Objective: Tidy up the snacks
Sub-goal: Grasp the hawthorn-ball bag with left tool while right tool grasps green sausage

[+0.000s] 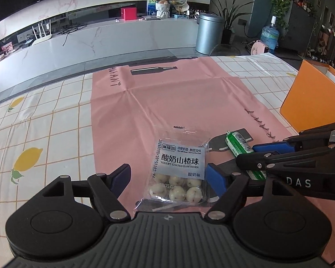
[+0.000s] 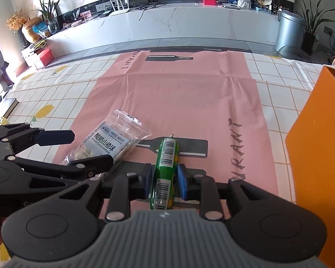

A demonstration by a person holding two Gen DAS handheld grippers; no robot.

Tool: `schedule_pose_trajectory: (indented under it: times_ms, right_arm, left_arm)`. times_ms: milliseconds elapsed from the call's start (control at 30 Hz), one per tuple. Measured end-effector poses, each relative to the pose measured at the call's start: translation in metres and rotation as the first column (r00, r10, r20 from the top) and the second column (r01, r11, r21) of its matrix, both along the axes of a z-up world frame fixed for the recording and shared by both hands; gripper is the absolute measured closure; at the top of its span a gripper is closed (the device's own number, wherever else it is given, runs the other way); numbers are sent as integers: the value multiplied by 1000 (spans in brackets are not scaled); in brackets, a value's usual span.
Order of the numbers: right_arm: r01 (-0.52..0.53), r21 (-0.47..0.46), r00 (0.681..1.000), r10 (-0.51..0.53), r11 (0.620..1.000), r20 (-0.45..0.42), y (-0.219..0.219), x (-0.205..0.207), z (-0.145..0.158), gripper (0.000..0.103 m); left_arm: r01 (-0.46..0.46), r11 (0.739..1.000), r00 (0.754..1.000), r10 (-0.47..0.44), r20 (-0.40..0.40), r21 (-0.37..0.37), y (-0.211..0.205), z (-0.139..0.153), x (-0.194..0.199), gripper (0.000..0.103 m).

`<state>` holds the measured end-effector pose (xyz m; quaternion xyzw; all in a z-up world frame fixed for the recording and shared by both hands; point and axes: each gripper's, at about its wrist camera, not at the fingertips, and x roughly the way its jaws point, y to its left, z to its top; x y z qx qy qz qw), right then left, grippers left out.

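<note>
One green sausage stick (image 2: pixel 166 167) sat clamped in the right hand-held gripper (image 2: pixel 165 178), its long axis pointing away. One bag of hawthorn balls (image 1: pixel 178 169) lay flat between the left hand-held gripper's (image 1: pixel 169 176) wide-spread fingers on the pink mat (image 1: pixel 167 98). One orange box (image 2: pixel 312 147) stood right.

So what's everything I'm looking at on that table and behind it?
Hawthorn-ball packet: one, clear with white label, on the pink sheet between the open left fingers.
Green sausage stick: one, green with barcode, clamped in the right gripper.
Pink sheet: one, bottle prints, over the tablecloth.
Tablecloth: one, white grid with lemons.
Orange box: one, at the table's right edge.
Bin: one, silver, on the floor.
Red box: one, on the marble counter.
Left gripper: black, blue pads, open.
Right gripper: black, blue pads, shut.
</note>
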<state>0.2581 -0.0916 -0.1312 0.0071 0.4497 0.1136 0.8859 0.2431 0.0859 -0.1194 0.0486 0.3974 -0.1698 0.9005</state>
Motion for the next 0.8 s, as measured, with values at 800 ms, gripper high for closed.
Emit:
schedule_pose_trajectory:
  times_ms: [800]
  right_arm:
    - [26, -71, 999, -27, 997, -19, -10, -20, 0, 83]
  left_arm:
    - [-5, 1000, 999, 6, -34, 28, -18, -6, -14, 36]
